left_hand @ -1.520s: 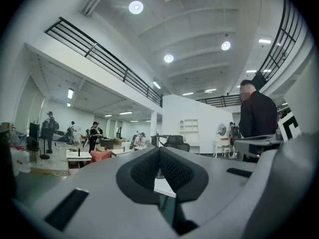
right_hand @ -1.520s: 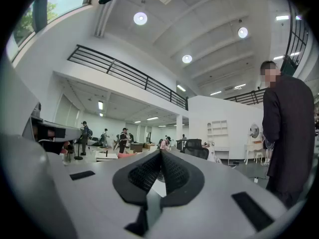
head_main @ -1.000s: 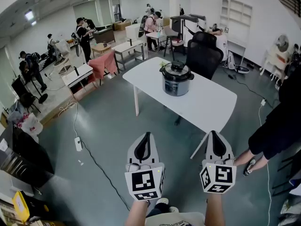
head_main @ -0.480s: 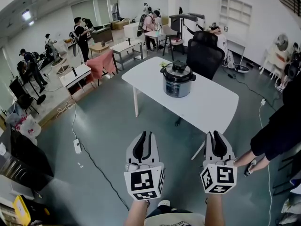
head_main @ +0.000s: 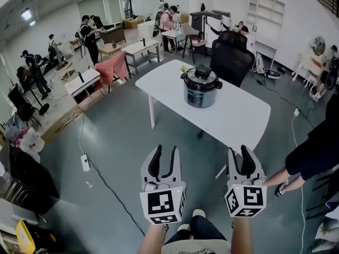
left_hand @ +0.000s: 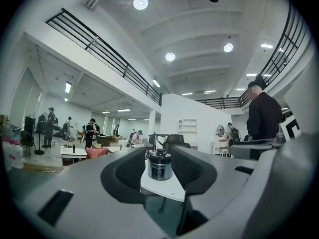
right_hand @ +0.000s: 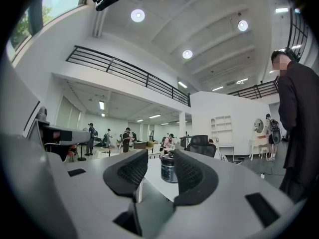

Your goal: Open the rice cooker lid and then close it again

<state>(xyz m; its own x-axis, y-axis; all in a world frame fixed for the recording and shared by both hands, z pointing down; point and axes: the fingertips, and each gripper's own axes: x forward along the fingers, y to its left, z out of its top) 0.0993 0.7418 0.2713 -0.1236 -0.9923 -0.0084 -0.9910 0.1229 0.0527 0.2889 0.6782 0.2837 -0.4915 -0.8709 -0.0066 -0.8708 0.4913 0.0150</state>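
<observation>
Rice cooker (head_main: pixel 201 87) stands with its lid (head_main: pixel 200 74) shut near the middle of the white worktop (head_main: pixel 233 118), well apart from both grippers, so I judge the opening step not yet begun. A black office chair (head_main: pixel 231 60) stands at the worktop's far side.

The left gripper (head_main: pixel 164 152) and right gripper (head_main: pixel 239 152) are held side by side and level over the grey floor (head_main: pixel 116 142), both pointing toward the cooker. Each gripper view frames it far off in the gap between its fingers (left_hand: pixel 127 171), which suggests the person is lining up an approach.

Both pairs of fingers have just been opening and stand wide apart with only air between them, probably readied for the lid's handle. A bystander's dark sleeve (head_main: pixel 312 152) shows at the right, beside the right gripper.
</observation>
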